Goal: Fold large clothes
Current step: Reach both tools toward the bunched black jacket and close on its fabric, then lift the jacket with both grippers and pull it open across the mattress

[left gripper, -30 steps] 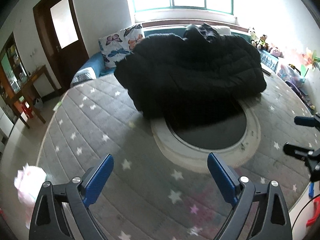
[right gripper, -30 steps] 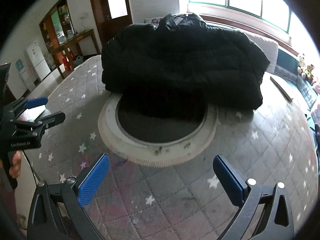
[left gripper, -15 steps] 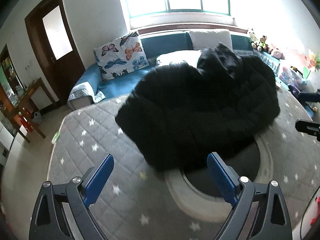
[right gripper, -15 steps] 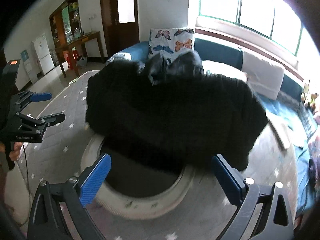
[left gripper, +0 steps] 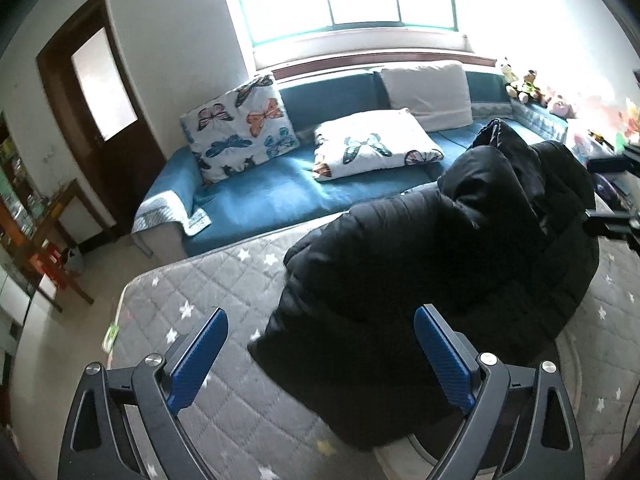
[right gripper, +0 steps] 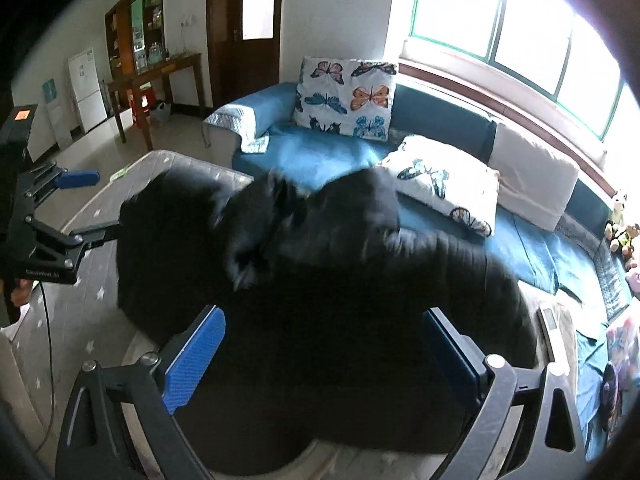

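A large black puffer jacket (left gripper: 440,264) lies in a bulky heap on a grey star-patterned quilted mattress (left gripper: 208,304). It also fills the middle of the right wrist view (right gripper: 340,280), its hood bunched on top. My left gripper (left gripper: 320,356) is open and empty, just short of the jacket's near left edge. My right gripper (right gripper: 324,348) is open and empty, close over the jacket's near edge. Each gripper shows at the edge of the other's view, the right one (left gripper: 612,196) and the left one (right gripper: 76,204).
A round dark mat with a pale rim (left gripper: 568,364) lies under the jacket. A blue sofa (left gripper: 256,192) with butterfly pillows (left gripper: 236,128) stands behind the mattress under a window. A wooden table (right gripper: 160,76), a door and a fridge are at left. Soft toys (left gripper: 528,84) sit at right.
Both grippers have moved forward toward the jacket and tilted up. The jacket now looms larger and covers most of the round mat; the sofa has come into view.
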### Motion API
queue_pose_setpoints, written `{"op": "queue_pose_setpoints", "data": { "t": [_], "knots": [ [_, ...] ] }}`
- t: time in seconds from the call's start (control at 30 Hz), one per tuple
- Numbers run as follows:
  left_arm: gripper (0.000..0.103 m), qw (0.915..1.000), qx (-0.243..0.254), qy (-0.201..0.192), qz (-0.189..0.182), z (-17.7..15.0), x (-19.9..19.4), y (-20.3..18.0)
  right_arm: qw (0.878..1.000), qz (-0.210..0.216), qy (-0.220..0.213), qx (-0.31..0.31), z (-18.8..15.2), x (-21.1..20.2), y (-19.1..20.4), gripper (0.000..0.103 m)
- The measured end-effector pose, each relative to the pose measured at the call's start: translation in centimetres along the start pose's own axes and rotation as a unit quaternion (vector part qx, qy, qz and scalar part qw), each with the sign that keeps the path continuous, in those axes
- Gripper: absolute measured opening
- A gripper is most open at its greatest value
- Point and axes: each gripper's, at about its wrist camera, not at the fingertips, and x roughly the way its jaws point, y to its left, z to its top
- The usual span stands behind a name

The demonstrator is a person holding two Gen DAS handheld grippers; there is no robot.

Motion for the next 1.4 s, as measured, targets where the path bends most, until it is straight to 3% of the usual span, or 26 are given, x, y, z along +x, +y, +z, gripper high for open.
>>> {"op": "queue_pose_setpoints", "data": {
  "t": [0.17, 0.37, 0.53, 0.63, 0.7, 0.73, 0.8, 0.9, 1.0, 1.2, 1.27, 1.33, 1.4],
  "knots": [
    [0.1, 0.9998, 0.018, -0.01, 0.002, 1.9, 1.6, 0.2, 1.0, 0.001, 0.0, 0.014, 1.6, 1.7, -1.3, 0.103],
    [0.099, 0.9995, 0.021, 0.002, -0.024, 3.3, 4.1, 0.1, 1.0, 0.0, 0.021, 0.022, 2.8, 4.3, -2.0, 0.099],
    [0.082, 0.9993, 0.022, 0.006, -0.03, 3.9, 6.2, -0.6, 0.999, -0.014, 0.036, 0.017, 2.9, 6.0, -2.2, 0.094],
    [0.067, 0.9989, 0.017, 0.013, -0.041, 4.2, 7.5, -1.4, 0.998, -0.027, 0.051, 0.013, 2.8, 6.9, -2.4, 0.08],
    [0.064, 0.9989, 0.011, 0.017, -0.042, 4.6, 8.8, -1.4, 0.997, -0.045, 0.068, 0.016, 2.4, 7.7, -2.7, 0.064],
    [0.064, 0.9989, 0.009, 0.018, -0.043, 4.6, 9.1, -1.4, 0.996, -0.049, 0.074, 0.017, 2.2, 8.0, -2.9, 0.06],
    [0.064, 0.9984, 0.001, 0.02, -0.053, 4.9, 10.0, -1.4, 0.995, -0.05, 0.085, 0.027, 1.8, 8.5, -3.4, 0.047],
    [0.065, 0.9981, 0.004, 0.022, -0.057, 5.2, 10.6, -1.7, 0.994, -0.045, 0.098, 0.036, 0.9, 8.9, -3.8, 0.04],
    [0.07, 0.998, 0.015, 0.022, -0.058, 5.2, 10.9, -2.2, 0.993, -0.04, 0.098, 0.042, 0.5, 8.9, -3.8, 0.037],
    [0.089, 0.9972, 0.029, 0.01, -0.067, 5.0, 10.5, -2.5, 0.994, -0.027, 0.095, 0.041, -0.7, 8.4, -3.7, 0.032],
    [0.101, 0.9968, 0.038, 0.007, -0.071, 4.8, 10.5, -2.6, 0.995, -0.023, 0.094, 0.037, -1.3, 7.8, -3.5, 0.03],
    [0.103, 0.9964, 0.042, 0.009, -0.074, 4.7, 10.9, -2.7, 0.995, -0.02, 0.093, 0.028, -1.6, 7.4, -3.3, 0.029],
    [0.098, 0.9937, 0.029, 0.019, -0.106, 4.6, 11.7, -2.5, 0.995, -0.017, 0.095, 0.021, -1.8, 7.2, -3.2, 0.028]
  ]
}}
